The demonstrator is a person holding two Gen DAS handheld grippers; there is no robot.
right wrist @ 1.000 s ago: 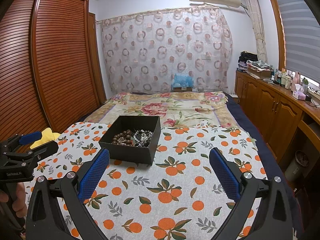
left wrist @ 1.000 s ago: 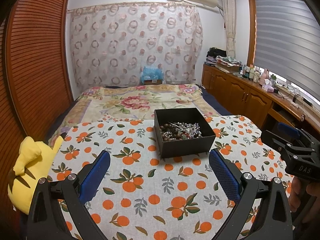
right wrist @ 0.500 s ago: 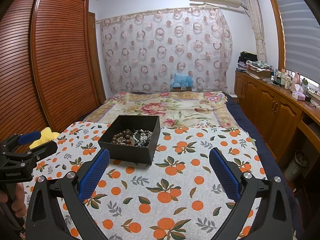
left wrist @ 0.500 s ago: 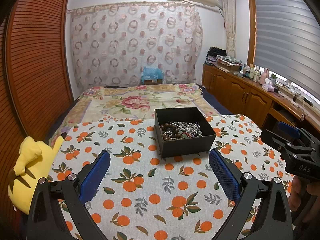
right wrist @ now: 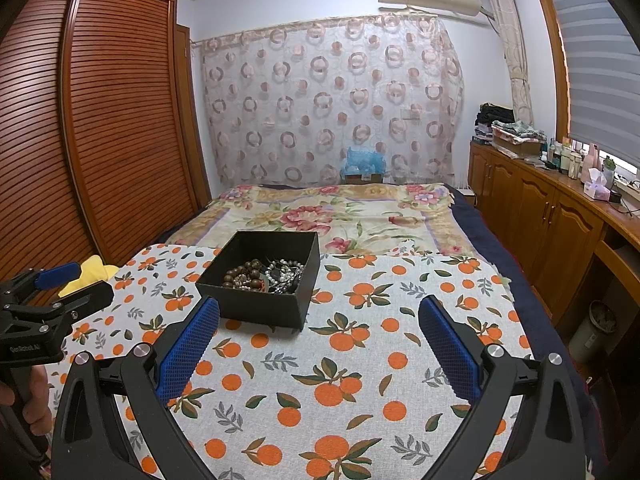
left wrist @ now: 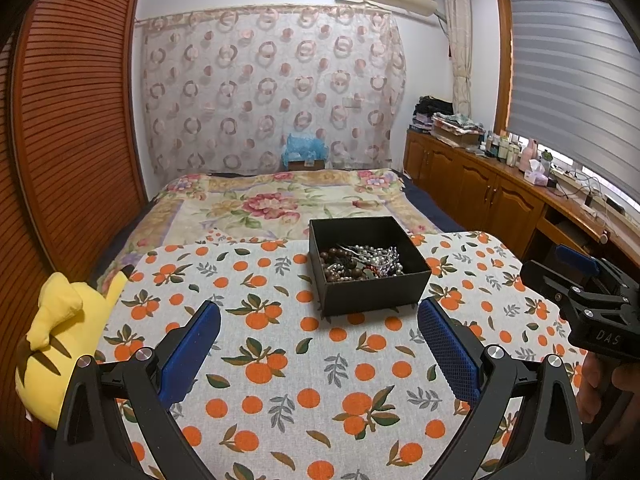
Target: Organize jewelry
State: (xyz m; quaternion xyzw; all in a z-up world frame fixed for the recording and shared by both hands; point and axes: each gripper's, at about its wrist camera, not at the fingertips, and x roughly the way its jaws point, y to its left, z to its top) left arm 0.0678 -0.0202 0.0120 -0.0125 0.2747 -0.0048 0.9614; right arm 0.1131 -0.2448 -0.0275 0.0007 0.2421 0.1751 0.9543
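Note:
A black open box (left wrist: 376,292) stands on the orange-print tablecloth (left wrist: 280,360). It holds a heap of jewelry (left wrist: 360,262): brown wooden beads, pearl strands and silver pieces. The box also shows in the right wrist view (right wrist: 260,304) with the jewelry (right wrist: 266,276) inside. My left gripper (left wrist: 319,328) is open and empty, just short of the box. My right gripper (right wrist: 319,328) is open and empty, to the right of the box and nearer me. Each gripper shows at the edge of the other's view: the right gripper (left wrist: 580,280), the left gripper (right wrist: 80,284).
A yellow plush toy (left wrist: 60,340) lies at the table's left edge. A bed with a floral cover (left wrist: 280,204) lies beyond the table. A wooden wardrobe (right wrist: 100,140) stands left, wooden cabinets (right wrist: 552,216) right, a bin (right wrist: 592,332) on the floor.
The right wrist view has shifted slightly, so the box sits a little lower and closer. The left gripper has hardly moved. Both grippers stay open.

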